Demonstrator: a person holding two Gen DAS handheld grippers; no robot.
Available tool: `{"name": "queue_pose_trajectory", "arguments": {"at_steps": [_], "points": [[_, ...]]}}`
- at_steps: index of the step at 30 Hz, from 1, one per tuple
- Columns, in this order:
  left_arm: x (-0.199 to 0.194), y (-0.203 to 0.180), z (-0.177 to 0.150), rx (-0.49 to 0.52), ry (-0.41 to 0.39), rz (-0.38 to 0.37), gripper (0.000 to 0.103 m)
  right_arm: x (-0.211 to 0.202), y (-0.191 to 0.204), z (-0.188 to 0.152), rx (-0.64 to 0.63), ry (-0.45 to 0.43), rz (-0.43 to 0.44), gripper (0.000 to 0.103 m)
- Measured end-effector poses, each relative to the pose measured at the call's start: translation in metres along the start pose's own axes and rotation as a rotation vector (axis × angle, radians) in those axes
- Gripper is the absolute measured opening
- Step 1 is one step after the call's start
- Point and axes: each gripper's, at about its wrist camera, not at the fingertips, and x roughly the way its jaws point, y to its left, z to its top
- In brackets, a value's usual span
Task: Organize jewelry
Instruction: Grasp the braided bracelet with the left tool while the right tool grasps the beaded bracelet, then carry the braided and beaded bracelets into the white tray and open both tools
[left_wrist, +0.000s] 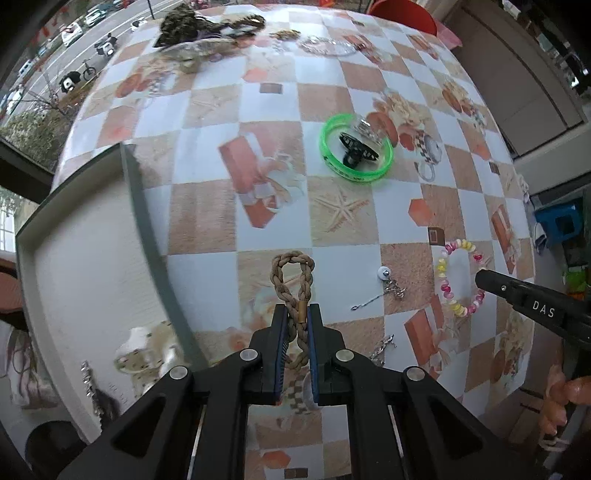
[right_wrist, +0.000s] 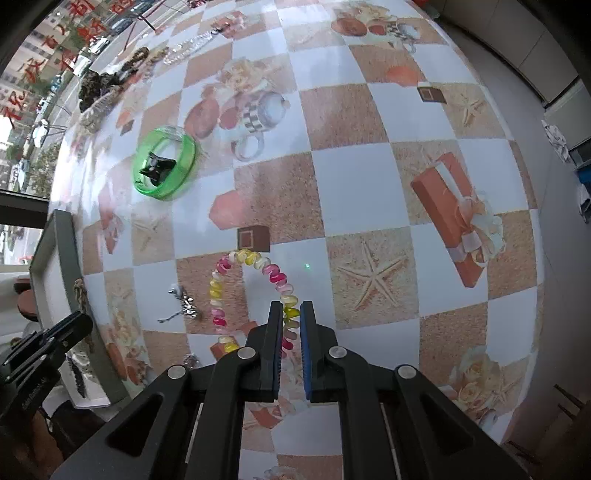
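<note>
My left gripper (left_wrist: 296, 314) is shut on a tan braided rope bracelet (left_wrist: 291, 269), held over the table just right of a grey-rimmed white tray (left_wrist: 138, 192). My right gripper (right_wrist: 291, 310) is shut on a pink, yellow and white beaded bracelet (right_wrist: 251, 258) that lies on the checked tablecloth. The beaded bracelet also shows in the left wrist view (left_wrist: 448, 288) with the right gripper's finger (left_wrist: 517, 291) at it. A silver chain (left_wrist: 391, 290) lies between the two bracelets. A green bangle (left_wrist: 354, 147) with a black piece inside lies farther out.
The tray holds a dark chain piece (left_wrist: 94, 395) near its front. More jewelry is heaped at the table's far edge (left_wrist: 199, 26). A small silver piece (left_wrist: 382, 347) lies near my left gripper. A window is to the left.
</note>
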Motion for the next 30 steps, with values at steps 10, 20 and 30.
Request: {"name": "queue_pose_trajectory", "arguments": {"at_steps": [10,20,30], "points": [[-0.037,0.039,-0.011,-0.045,-0.081,0.013,0.015,-0.008,0.045,-0.007,-0.053,-0.026,0.049,0.009],[-0.061,0.096,-0.018,-0.120,-0.130,0.022,0.015,-0.014,0.119,0.002,-0.150,-0.040,0.104,0.009],[-0.063,0.169,-0.040,-0.232,-0.137,0.060,0.015,-0.006,0.209,-0.007,-0.274,-0.021,0.156,0.009]]}}
